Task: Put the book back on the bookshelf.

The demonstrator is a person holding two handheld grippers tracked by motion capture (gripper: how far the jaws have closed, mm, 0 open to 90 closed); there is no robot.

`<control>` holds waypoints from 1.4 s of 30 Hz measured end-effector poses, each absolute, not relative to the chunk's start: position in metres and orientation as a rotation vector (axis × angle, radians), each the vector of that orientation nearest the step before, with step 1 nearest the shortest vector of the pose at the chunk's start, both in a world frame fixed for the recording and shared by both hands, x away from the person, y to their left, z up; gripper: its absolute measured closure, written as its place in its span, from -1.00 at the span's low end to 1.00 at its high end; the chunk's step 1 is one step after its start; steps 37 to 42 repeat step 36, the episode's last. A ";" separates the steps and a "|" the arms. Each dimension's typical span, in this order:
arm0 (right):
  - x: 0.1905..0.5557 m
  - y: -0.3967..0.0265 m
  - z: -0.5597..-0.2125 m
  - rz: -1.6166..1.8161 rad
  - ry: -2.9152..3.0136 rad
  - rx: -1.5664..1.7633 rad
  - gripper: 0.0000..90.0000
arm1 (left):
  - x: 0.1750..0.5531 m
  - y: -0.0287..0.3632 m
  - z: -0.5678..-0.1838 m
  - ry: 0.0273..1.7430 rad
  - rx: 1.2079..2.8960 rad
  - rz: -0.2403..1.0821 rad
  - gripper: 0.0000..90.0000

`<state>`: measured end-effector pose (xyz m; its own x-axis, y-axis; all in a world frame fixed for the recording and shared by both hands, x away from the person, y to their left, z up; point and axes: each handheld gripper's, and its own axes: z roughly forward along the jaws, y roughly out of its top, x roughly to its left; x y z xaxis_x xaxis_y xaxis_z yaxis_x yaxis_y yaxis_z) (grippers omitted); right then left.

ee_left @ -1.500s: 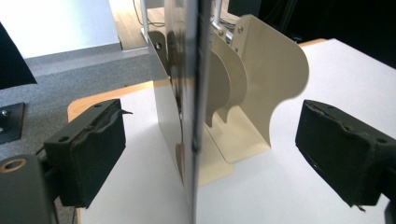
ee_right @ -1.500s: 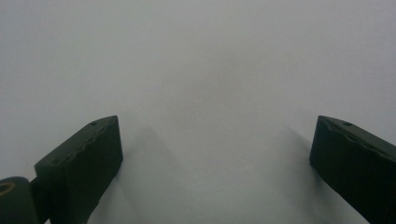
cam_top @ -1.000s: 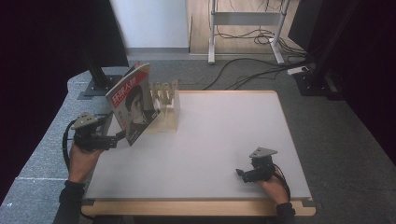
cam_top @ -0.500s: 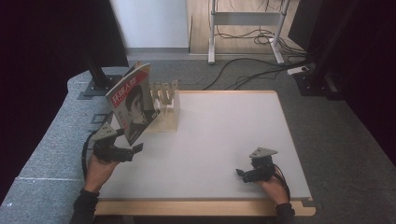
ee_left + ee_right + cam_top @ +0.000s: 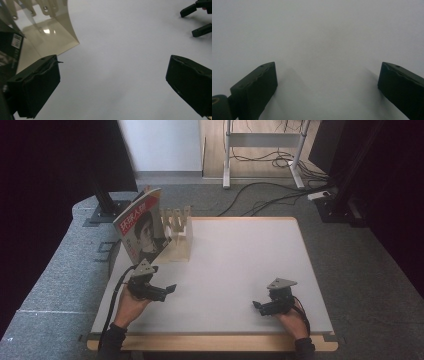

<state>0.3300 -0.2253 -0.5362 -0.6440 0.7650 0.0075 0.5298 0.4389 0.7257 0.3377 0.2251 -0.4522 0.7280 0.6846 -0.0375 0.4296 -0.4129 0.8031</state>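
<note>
Left gripper view: the left gripper (image 5: 112, 85) has its jaws wide apart, empty, over bare table (image 5: 240, 265). Right gripper (image 5: 328, 87) likewise, resting. The magazine (image 5: 142, 225) leans propped against the wooden rack (image 5: 180, 232), seemingly to stand upright.

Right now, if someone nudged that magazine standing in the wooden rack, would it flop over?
Probably. The thin glossy magazine with a face on its cover already leans sideways, so it looks floppy. The pale wooden slotted rack props it, so a push would likely tip or slide it.
</note>
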 end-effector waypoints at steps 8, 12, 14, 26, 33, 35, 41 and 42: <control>0.330 -0.225 -0.536 1.025 2.373 1.107 -0.96 | 0.340 0.206 -0.481 0.836 2.131 0.334 -1.00; 0.330 -0.225 -0.536 1.025 2.373 1.107 -0.96 | 0.341 0.200 -0.496 0.833 2.159 0.301 -1.00; 0.330 -0.225 -0.536 1.025 2.373 1.108 -0.96 | 0.341 0.198 -0.502 0.833 2.174 0.297 -1.00; 0.330 -0.225 -0.536 1.027 2.371 1.109 -0.96 | 0.341 0.185 -0.528 0.847 2.286 0.292 -1.00; 0.329 -0.225 -0.537 1.026 2.368 1.112 -0.96 | 0.340 0.184 -0.529 0.844 2.296 0.305 -1.00; 0.329 -0.225 -0.537 1.026 2.370 1.111 -0.96 | 0.340 0.184 -0.529 0.844 2.296 0.306 -1.00; 0.329 -0.225 -0.537 1.028 2.371 1.111 -0.96 | 0.340 0.184 -0.529 0.843 2.296 0.306 -1.00; 0.329 -0.225 -0.537 1.028 2.371 1.111 -0.96 | 0.340 0.184 -0.529 0.843 2.296 0.306 -1.00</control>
